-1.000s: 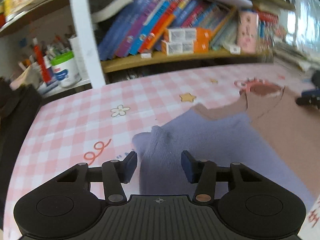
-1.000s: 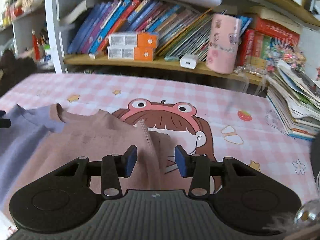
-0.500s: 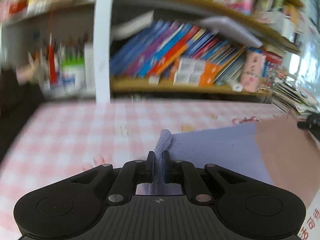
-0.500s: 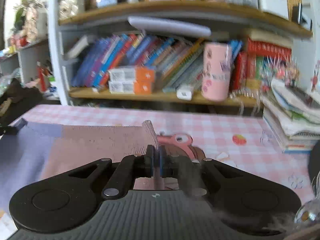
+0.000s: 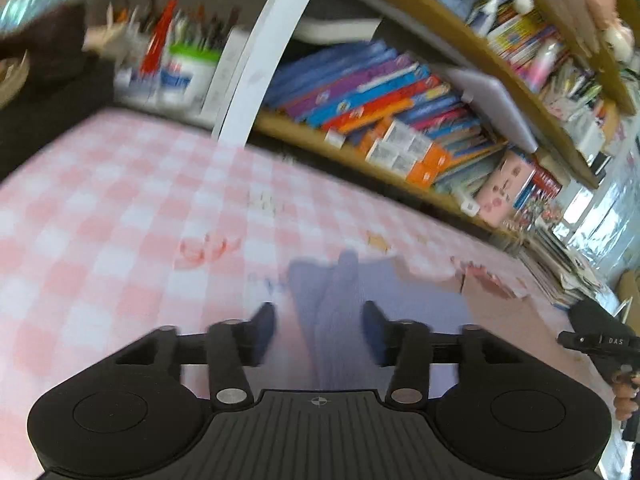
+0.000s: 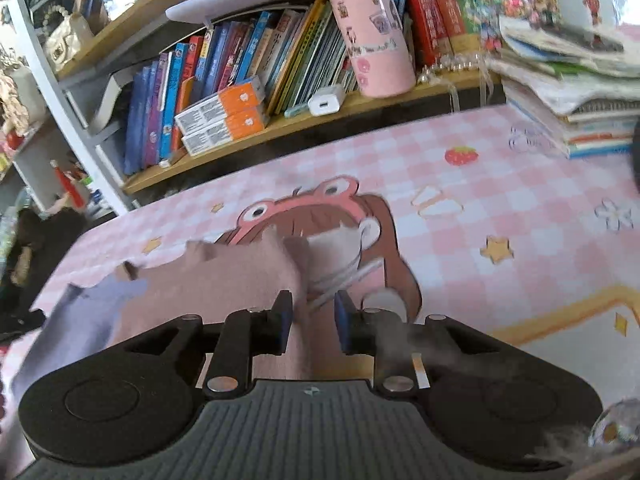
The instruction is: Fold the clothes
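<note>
Right wrist only: frog-hat cartoon print [image 6: 320, 216].

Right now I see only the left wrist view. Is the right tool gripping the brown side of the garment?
Observer: No. The right tool has just been opening. The brown cloth lies between its pads, not pinched.
Operator: What lies beyond that cloth?
Observer: Only flat prints on the tablecloth: a cartoon face, partly covered, and a strawberry.
Operator: Anything standing further right?
Observer: A stack of books at the table's edge, apart from the cloth.
</note>
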`<state>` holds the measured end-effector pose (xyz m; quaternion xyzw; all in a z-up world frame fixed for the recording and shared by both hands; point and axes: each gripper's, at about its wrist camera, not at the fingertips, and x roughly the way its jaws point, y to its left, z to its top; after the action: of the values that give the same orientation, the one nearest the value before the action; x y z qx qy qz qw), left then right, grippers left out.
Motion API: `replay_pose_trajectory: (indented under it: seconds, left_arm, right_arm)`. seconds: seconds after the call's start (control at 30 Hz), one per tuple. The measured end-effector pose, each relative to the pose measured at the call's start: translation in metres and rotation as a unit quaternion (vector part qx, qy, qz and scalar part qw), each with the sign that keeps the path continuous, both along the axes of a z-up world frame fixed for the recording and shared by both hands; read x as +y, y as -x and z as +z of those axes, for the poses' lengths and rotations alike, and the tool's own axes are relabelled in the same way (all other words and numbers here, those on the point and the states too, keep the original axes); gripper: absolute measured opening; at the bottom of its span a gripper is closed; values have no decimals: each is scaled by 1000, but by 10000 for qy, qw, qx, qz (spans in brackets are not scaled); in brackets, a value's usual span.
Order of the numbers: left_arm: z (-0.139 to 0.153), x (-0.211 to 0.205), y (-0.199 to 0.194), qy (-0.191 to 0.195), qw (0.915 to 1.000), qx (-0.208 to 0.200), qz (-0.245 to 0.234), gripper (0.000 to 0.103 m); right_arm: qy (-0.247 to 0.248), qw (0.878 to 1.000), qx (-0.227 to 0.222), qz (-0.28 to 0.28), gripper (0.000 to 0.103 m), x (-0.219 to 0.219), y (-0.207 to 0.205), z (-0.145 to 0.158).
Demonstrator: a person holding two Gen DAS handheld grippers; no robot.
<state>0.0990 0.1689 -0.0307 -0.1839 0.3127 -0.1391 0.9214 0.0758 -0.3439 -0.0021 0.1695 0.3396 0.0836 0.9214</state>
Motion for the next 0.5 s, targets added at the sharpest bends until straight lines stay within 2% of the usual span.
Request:
replay_pose_trajectory:
  seconds: [0.07, 0.17, 0.23, 0.3, 0.33, 0.37, 0.4, 0.5]
  left_arm:
    - [-4, -5, 3, -31, 9998, 184, -36, 56]
    - [-6, -13, 9, -84, 9998, 151, -111, 56]
    - [-7, -16, 10, -38, 9999, 134, -92, 53]
    - [-8, -17, 9, 66, 9997, 168, -173, 49]
    - [-9, -17, 9, 117, 9995, 185, -214, 35]
    - [-9, -19, 7, 108, 9994, 230, -220, 28]
    - [-9, -19, 7, 54, 9996, 224, -180, 27]
    - [-7, -16, 3, -72, 9997, 215, -48, 23]
  right_arm:
    - [-111, 9999, 76, 60, 24, -2, 6, -1]
    - [-286, 9994, 187, 56, 29, -2, 11, -5]
    - [-432, 9987, 252, 4, 33, -1, 13, -11]
    - [-579, 9978, 318, -48, 33, 0, 14, -17]
    - [-685, 9970, 343, -67, 32, 0, 14, -19]
    - [-823, 9959, 360, -79, 22, 1, 14, -21]
    - [-960, 9946, 377, -90, 16, 2, 13, -23]
    - [-935, 9948, 395, -3, 15, 15, 10, -20]
